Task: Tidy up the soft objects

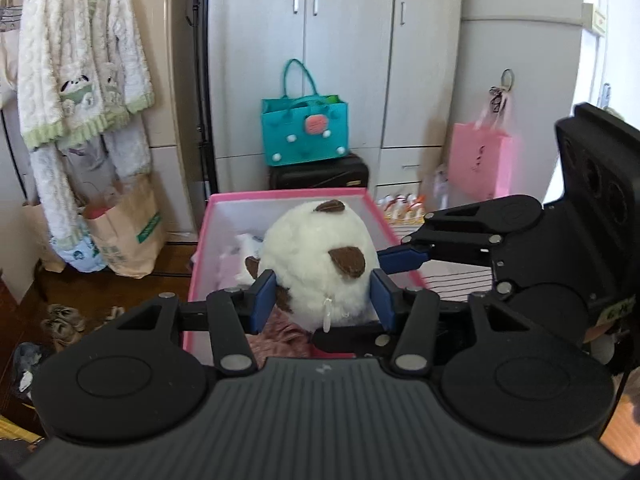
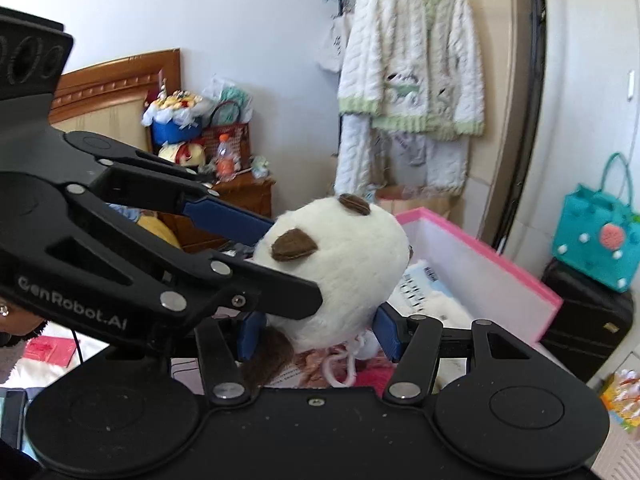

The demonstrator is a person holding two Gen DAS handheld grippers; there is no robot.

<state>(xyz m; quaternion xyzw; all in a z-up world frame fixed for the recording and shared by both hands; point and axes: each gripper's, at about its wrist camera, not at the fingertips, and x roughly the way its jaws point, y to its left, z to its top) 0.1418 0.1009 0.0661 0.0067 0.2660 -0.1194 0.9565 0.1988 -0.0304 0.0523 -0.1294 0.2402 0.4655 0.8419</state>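
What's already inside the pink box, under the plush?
In the pink box, left of the plush: pale soft items, one white with dark print, and a pink fabric at the near end. The plush and hand-held grippers hide the rest.

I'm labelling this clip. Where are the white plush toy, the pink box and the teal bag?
white plush toy (image 1: 316, 256): left wrist view, on its white body.
pink box (image 1: 288, 195): left wrist view, on its far rim.
teal bag (image 1: 304, 136): left wrist view, on its front face.

Plush toy (image 1: 320, 264) in tongs (image 1: 322, 300), pink box (image 1: 288, 196)
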